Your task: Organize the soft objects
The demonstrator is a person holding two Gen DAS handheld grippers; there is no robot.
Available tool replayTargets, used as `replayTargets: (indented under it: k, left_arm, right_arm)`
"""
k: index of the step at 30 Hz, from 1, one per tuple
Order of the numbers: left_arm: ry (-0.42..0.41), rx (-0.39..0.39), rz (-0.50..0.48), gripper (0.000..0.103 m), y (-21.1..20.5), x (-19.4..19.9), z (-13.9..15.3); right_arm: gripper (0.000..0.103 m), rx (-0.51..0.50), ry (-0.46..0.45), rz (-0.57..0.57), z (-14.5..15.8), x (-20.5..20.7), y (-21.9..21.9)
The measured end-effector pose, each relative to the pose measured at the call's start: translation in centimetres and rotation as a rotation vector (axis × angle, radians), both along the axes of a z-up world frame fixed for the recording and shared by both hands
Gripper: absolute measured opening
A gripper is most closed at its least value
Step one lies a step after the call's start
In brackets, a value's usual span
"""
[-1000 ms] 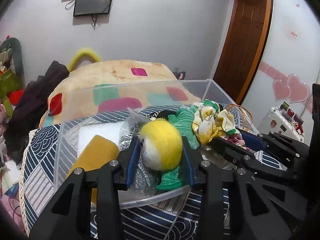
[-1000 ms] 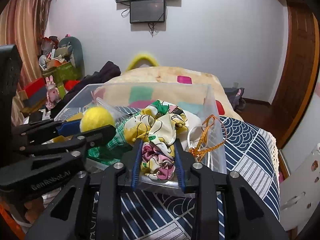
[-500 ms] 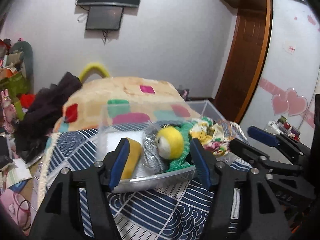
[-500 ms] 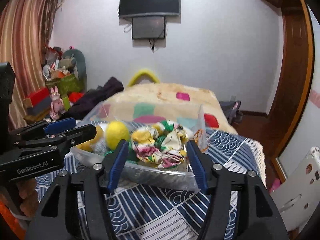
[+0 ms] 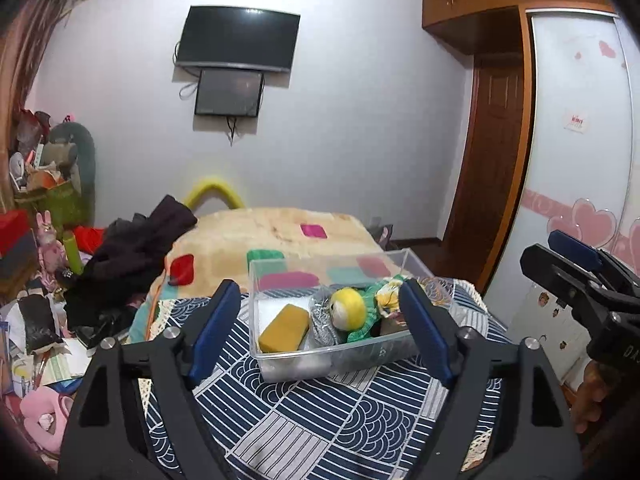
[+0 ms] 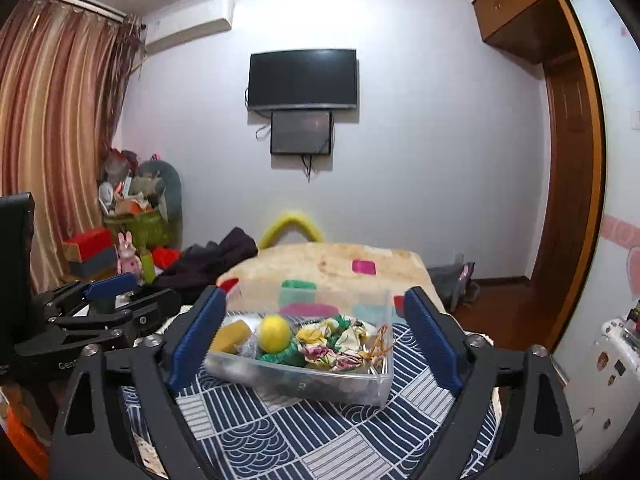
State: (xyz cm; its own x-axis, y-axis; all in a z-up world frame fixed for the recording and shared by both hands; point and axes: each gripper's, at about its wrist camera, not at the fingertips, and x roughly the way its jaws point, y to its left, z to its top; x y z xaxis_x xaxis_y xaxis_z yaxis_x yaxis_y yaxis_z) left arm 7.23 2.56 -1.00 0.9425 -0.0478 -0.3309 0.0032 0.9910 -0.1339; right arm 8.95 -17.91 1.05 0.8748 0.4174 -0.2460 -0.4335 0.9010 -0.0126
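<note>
A clear plastic box (image 5: 340, 356) (image 6: 304, 380) stands on the blue patterned cloth (image 5: 332, 420). Inside lie a yellow wool ball (image 5: 347, 308) (image 6: 274, 333), an ochre sponge (image 5: 285, 328) (image 6: 232, 335), a grey mesh pouch (image 5: 322, 320), a green knit piece (image 5: 360, 330) (image 6: 280, 357) and a floral scrunchie (image 6: 332, 344). My left gripper (image 5: 320, 336) is open and empty, back from the box. My right gripper (image 6: 314, 344) is open and empty, also back from the box, and also shows in the left wrist view (image 5: 576, 264).
A bed with a patched beige blanket (image 5: 276, 232) lies behind the cloth. Dark clothes (image 5: 136, 248) and clutter (image 5: 36, 320) pile at the left. A wooden door (image 5: 492, 168) and a white wardrobe (image 5: 580, 160) stand at the right. Orange cord (image 6: 380, 344) sits in the box's right end.
Both grippers opened, letting go of the yellow ball and the floral scrunchie in the box, then pulled back and up away from it.
</note>
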Motion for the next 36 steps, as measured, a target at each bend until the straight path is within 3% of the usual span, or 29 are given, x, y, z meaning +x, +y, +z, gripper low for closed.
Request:
replayTargets:
  k: [2, 11, 36]
  left_arm:
    - [-0.019, 0.005, 0.002, 0.087, -0.3, -0.8, 0.4]
    - [-0.098, 0.038, 0.015, 0.095, -1.0, -3.6, 1.7]
    - [-0.116, 0.055, 0.005, 0.099, -1.7, -4.6, 1.7]
  right_arm:
    - [0.102, 0.012, -0.019, -0.012, 0.2, -0.5, -0.2]
    - [0.103, 0.042, -0.014, -0.019, -0.2, -1.7, -0.6]
    - [0.103, 0.038, -0.011, -0.014, -0.2, -2.3, -0.6]
